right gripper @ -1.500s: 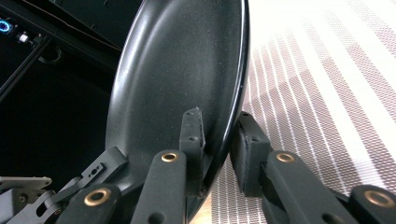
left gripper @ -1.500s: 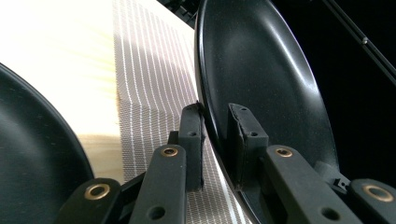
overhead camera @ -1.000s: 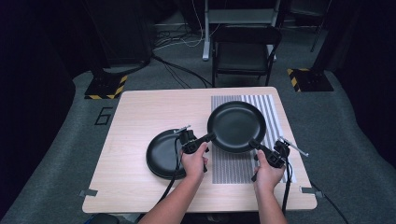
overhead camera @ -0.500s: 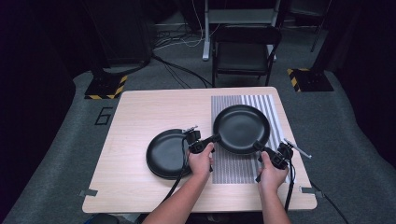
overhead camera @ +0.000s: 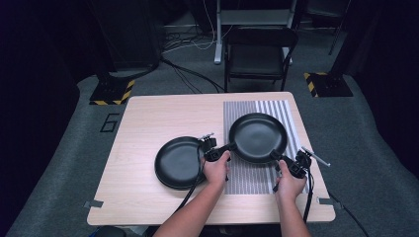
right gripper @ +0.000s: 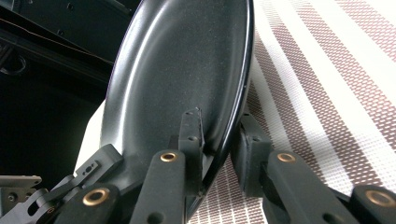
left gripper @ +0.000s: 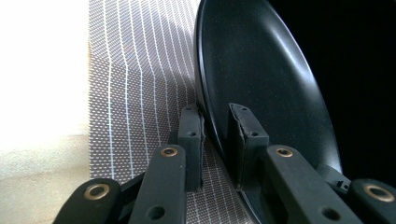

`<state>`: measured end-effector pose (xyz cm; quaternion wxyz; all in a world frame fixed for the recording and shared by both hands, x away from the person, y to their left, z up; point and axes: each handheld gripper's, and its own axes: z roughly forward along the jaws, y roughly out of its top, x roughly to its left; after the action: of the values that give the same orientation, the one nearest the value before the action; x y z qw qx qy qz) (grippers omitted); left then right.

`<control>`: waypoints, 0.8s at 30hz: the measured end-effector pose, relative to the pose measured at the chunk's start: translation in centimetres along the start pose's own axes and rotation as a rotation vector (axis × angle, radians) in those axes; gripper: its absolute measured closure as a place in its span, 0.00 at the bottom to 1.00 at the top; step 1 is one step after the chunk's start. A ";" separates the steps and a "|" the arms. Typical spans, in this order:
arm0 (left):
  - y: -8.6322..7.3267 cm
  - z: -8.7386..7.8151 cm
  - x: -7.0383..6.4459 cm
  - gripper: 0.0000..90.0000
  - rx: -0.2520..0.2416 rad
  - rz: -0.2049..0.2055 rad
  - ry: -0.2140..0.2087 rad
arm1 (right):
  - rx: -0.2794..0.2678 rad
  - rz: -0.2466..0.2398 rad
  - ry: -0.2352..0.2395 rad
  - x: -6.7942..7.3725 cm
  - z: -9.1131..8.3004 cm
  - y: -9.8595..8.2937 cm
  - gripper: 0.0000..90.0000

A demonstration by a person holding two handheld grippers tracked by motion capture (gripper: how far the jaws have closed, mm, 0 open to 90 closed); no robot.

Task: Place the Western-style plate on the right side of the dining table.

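With the left gripper [overhead camera: 223, 149] and the right gripper [overhead camera: 279, 159] each clamped on the rim of the black plate [overhead camera: 258, 137] above the striped mat [overhead camera: 251, 174], keep both hands level.

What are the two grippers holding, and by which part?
Both hold the black plate over the striped mat by its rim: left gripper one side, right gripper the other.
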<state>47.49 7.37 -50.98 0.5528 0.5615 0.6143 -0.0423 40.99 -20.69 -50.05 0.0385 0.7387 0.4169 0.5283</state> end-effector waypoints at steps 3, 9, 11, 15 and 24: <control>0.0 0.4 0.0 0.85 0.002 -0.005 0.010 | 0.003 0.012 -0.002 -0.4 0.2 0.0 0.84; 0.2 1.0 0.2 0.85 0.009 -0.012 0.018 | 0.012 0.024 -0.007 -0.8 0.8 0.2 0.83; 0.3 1.2 0.2 0.85 0.008 -0.005 0.024 | 0.011 0.018 -0.006 -0.9 1.1 0.3 0.83; 0.5 1.5 0.4 0.85 0.013 -0.010 0.029 | 0.016 0.022 -0.009 -0.9 1.4 0.6 0.83; 1.3 2.1 0.2 0.85 0.016 -0.004 0.043 | 0.024 0.029 -0.011 -0.9 2.1 1.3 0.83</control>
<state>49.87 6.56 -51.18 0.5349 0.5654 0.6268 -0.0363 43.36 -21.37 -50.97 0.0242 0.7479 0.4121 0.5197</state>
